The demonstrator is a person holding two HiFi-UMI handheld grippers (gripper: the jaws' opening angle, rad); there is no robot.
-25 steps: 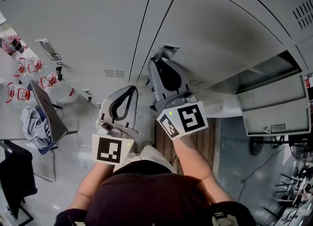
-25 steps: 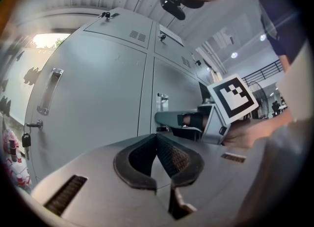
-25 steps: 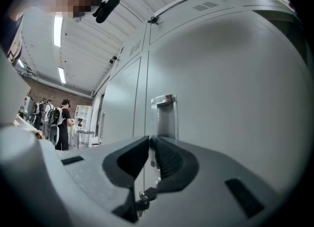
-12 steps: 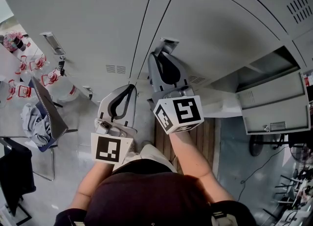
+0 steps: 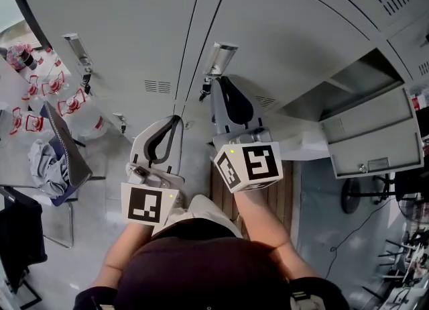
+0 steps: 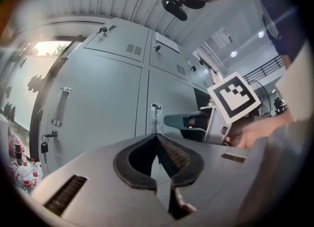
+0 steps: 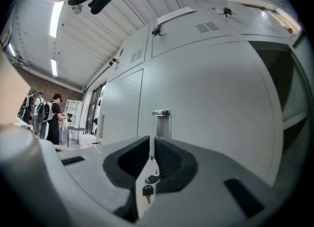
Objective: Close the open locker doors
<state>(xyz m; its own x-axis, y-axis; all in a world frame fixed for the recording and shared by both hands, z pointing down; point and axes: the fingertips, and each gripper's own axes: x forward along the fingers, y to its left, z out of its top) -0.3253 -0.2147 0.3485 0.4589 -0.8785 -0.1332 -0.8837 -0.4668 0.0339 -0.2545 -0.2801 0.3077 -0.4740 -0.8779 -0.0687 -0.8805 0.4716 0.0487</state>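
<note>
Grey sheet-metal locker door (image 5: 372,137) hangs open at far right, well apart from both grippers. Likely stiff but light on its hinges: push its flat face near the free edge. Left gripper (image 5: 177,120) is pressed together; right gripper (image 5: 223,81) stands slightly parted, empty, before a chrome handle (image 5: 220,58).

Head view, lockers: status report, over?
Left gripper shut, empty. Right gripper slightly open, aimed at a closed door's handle, holding nothing. Locker door at right open, not yet closed. No obstruction seen before it.
</note>
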